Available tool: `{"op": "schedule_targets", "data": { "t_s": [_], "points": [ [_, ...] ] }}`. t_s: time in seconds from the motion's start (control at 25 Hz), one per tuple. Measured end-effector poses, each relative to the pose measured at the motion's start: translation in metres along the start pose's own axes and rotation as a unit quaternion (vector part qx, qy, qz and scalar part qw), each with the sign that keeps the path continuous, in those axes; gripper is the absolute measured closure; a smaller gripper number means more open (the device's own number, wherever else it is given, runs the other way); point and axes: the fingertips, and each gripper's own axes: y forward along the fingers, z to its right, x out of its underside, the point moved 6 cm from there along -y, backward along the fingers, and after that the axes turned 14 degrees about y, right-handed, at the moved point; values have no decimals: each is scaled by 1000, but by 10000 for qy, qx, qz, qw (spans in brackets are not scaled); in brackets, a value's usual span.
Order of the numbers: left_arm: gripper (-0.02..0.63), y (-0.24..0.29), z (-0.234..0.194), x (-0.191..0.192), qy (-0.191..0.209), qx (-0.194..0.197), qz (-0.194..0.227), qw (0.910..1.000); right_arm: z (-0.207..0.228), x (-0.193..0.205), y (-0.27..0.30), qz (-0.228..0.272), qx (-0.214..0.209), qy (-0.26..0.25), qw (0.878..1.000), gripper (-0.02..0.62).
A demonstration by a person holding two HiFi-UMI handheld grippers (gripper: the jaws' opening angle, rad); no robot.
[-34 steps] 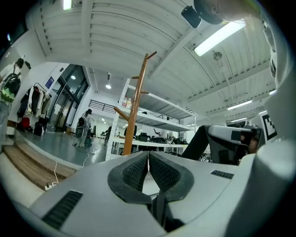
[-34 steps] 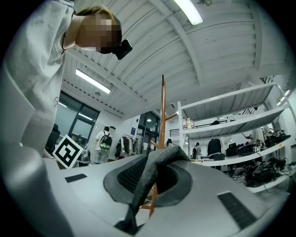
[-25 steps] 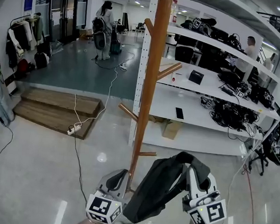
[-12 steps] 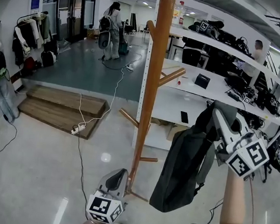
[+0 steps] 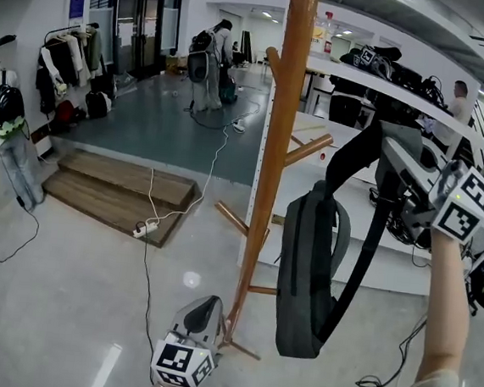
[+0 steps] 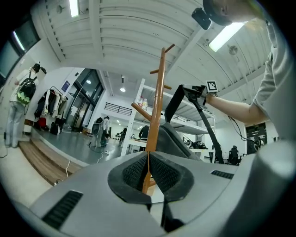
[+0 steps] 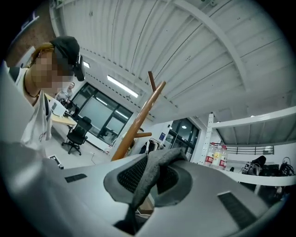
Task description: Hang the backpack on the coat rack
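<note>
**One strap, one peg to clear**

Head view: the right gripper (image 5: 388, 160) is raised at the right and clamped on the strap (image 5: 351, 161). The backpack (image 5: 304, 275) hangs below it, long axis upright. It is beside the pole of the coat rack (image 5: 276, 149) but apart from it. An up-slanting peg (image 5: 310, 148) lies just left of the strap, at about the fingers' height. The left gripper (image 5: 203, 316) sits low by the rack's foot, so the right hand looks the nearer one.

Left gripper view: the jaws are pressed together with nothing between them, and the pole (image 6: 155, 134) stands straight ahead.

Right gripper view: grey strap webbing (image 7: 152, 173) is pinched between nearly closed jaws. The pole (image 7: 138, 120) leans across the frame to the left, so I judge the loop must travel that way and over a peg tip.
</note>
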Motion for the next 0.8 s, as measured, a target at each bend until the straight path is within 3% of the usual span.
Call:
{"op": "schedule_targets", "data": {
  "t_s": [0.32, 0.6, 0.72, 0.8],
  "points": [
    [584, -4, -17, 5, -28, -303, -74, 9995, -8, -6, 52, -569, -293, -398, 9972, 557],
    [584, -10, -26, 15, -109, -421, -181, 9989, -61, 4, 75, -1360, -1175, -1496, 9723, 557],
    [584, -12, -26, 14, -107, -409, -170, 9990, -73, 14, 79, -1535, -1244, -1592, 9673, 557],
    [584, -14, -26, 14, -111, -394, -168, 9990, -78, 22, 80, -1491, -1211, -1434, 9708, 557]
  ]
}}
